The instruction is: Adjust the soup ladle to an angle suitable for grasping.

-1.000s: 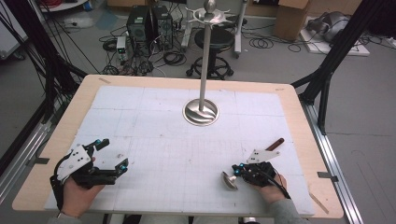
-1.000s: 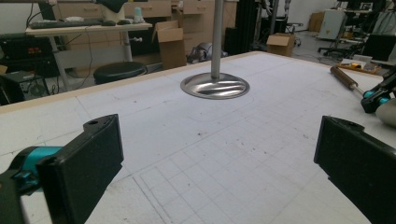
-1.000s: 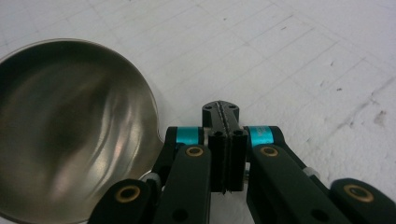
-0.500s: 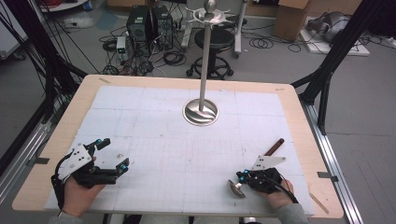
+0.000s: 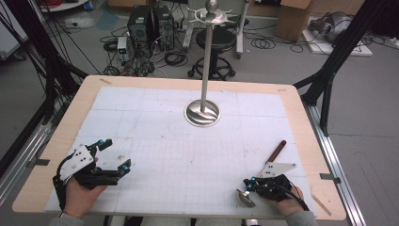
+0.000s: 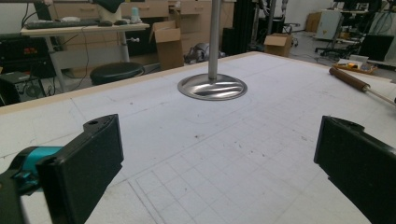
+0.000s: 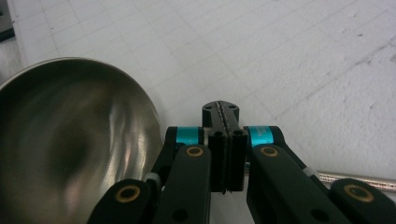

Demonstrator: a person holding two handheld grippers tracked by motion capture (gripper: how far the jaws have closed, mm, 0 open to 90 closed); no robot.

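A ladle with a steel bowl (image 5: 245, 198) and a brown wooden handle (image 5: 278, 149) lies at the table's front right. My right gripper (image 5: 245, 183) sits over its thin shaft just behind the bowl, jaws pressed together. In the right gripper view the shut jaws (image 7: 220, 109) stand beside the bowl (image 7: 70, 140), and the shaft (image 7: 355, 179) runs crosswise beneath them, not between them. My left gripper (image 5: 117, 154) rests at the front left, open and holding nothing. The left gripper view shows its wide gap (image 6: 219, 168) and the ladle handle (image 6: 350, 80) far to the right.
A tall steel stand with a round base (image 5: 202, 114) and hooks at its top (image 5: 211, 12) rises from the middle back of the white gridded mat (image 5: 155, 122). The stand's base (image 6: 212, 87) lies ahead of the left gripper. A thin wooden stick (image 5: 321, 202) lies by the table's right front edge.
The right gripper has drawn back toward the front edge, and the ladle's bowl has swung that way with it. The left gripper has barely moved.
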